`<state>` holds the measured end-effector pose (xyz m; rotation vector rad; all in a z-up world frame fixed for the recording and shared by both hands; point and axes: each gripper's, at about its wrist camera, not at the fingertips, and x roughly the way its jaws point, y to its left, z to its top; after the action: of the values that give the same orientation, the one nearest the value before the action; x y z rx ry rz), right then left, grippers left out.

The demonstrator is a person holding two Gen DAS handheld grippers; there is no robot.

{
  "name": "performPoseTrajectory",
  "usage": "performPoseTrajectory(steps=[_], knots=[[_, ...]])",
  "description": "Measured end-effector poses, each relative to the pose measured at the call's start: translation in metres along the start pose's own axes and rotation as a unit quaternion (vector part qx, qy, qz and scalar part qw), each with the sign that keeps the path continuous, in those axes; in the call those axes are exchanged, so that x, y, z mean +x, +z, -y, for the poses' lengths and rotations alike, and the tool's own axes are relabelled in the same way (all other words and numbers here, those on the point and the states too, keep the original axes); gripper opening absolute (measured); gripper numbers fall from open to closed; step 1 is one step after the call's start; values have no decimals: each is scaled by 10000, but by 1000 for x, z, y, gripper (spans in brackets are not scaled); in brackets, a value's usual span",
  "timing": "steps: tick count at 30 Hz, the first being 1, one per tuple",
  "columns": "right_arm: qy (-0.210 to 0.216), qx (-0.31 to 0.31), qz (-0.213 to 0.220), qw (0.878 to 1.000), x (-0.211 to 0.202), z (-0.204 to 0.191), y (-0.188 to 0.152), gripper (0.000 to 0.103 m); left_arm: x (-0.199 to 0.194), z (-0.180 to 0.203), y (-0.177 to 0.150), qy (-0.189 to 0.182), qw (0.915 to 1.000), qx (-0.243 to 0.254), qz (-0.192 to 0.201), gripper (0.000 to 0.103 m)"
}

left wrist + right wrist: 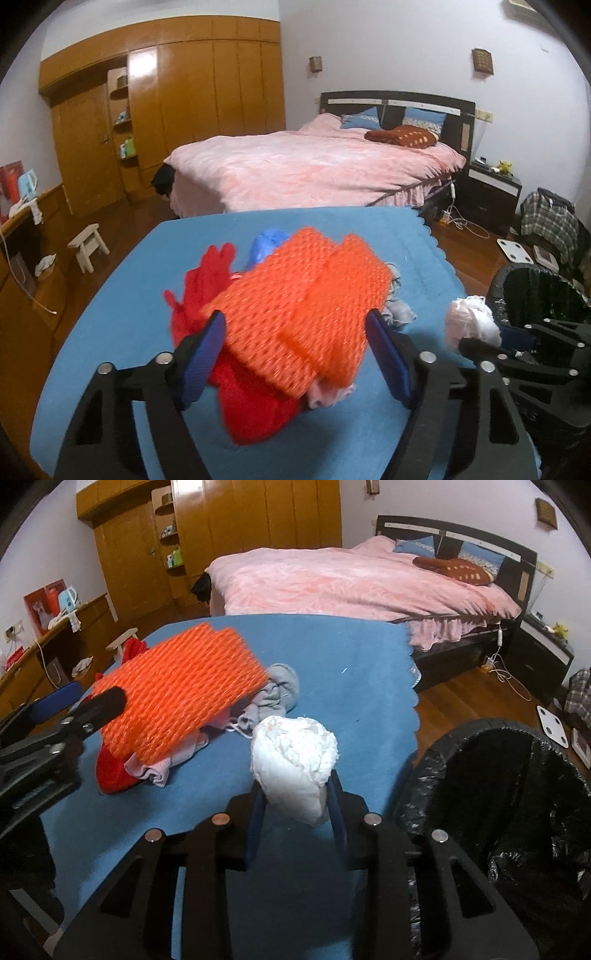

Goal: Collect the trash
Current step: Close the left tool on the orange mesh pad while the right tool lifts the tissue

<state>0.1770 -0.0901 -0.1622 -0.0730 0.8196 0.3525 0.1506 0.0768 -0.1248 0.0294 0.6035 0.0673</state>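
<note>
The left gripper [295, 354] is angling downward over the blue-covered desk [369, 236], its blue pads clamping a blurred orange foam-mesh sleeve [299, 314] above a pile of red and pink cloths [255, 410]. The right gripper [297, 812] is tilting more steeply, squeezing a crumpled white plastic wad [295, 764] beside the black-lined round trash bin [517, 794].

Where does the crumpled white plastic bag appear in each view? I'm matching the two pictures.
Left wrist: crumpled white plastic bag at right, beside the black-lined bin.
Right wrist: bottom centre, pinched in the right gripper.
Shared landmark: orange foam net.
</note>
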Motion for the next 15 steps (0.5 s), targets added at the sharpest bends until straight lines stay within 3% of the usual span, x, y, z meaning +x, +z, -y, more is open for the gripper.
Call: performPoseTrajectory(steps=[2, 7, 12, 15], knots=[[6, 34, -7, 10000, 0, 3, -1, 31, 9, 4, 1, -15, 10000, 46, -61, 67], [3, 90, -84, 9999, 5, 5, -3, 32, 25, 14, -4, -71, 9995, 201, -241, 38], [-3, 130, -91, 9999, 5, 7, -3, 32, 26, 17, -13, -154, 9990, 275, -307, 18], [-6, 168, -58, 9998, 2, 9, -3, 32, 20, 17, -12, -171, 9992, 257, -254, 13]])
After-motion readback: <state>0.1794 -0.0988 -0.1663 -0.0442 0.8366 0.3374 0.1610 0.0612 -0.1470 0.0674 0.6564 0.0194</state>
